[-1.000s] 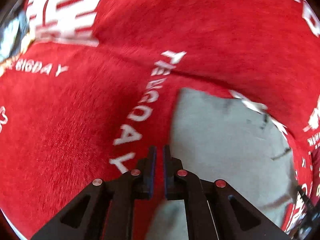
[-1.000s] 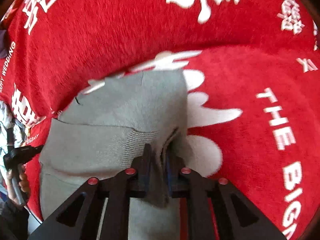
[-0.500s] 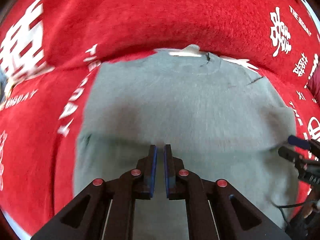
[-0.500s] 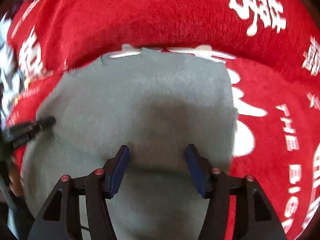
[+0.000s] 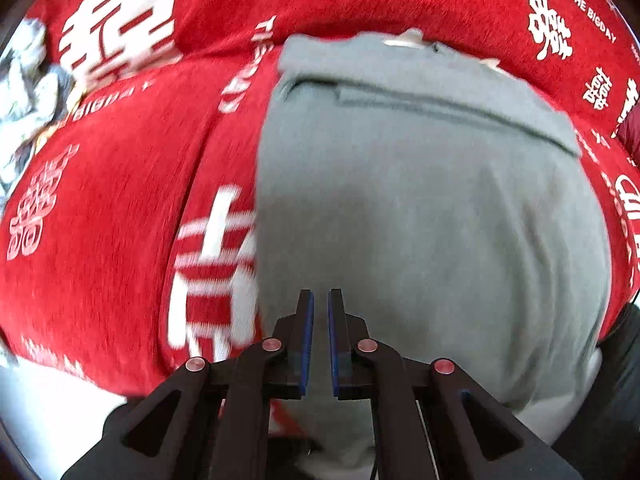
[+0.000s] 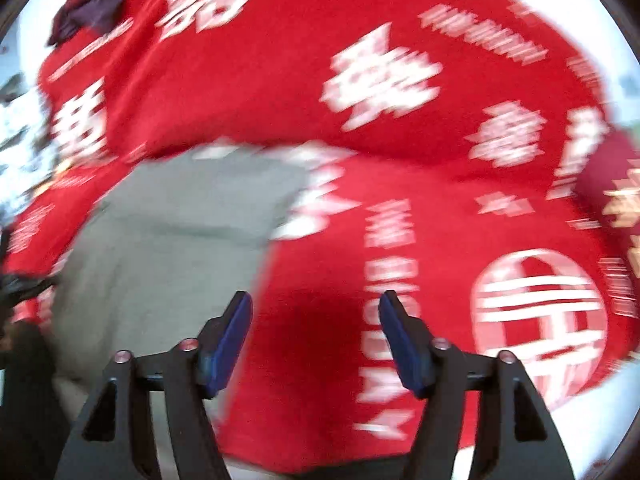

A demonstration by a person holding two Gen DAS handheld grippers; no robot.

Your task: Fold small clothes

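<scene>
A grey top (image 5: 432,216) lies on a red cloth (image 5: 104,208) that has white letters and signs printed all over it. The top is folded, with one flap lying across its far end like a band.

In the left wrist view, the left gripper (image 5: 321,308) hangs over the near part of the grey top, close to the top's left edge. Its two blue pads sit almost together, with only a thin slit between them. Nothing is caught in that slit. The grey top spreads out ahead of the gripper and to its right, and the red cloth with a big white sign lies just to its left.

In the right wrist view, the right gripper (image 6: 316,312) has its blue pads far apart, and they have just been opening. Nothing is between them. Under the gap is bare red cloth (image 6: 320,340). The grey top (image 6: 172,248) lies to the left of this gripper and a bit ahead, and its right edge runs just beside the left pad. The picture is blurry, so whether the pad touches the top cannot be told.

A dark purple bundle (image 6: 90,4) sits far off at the top left edge of the red cloth. Something pale and patterned (image 5: 24,92) lies at the left edge in the left wrist view.
</scene>
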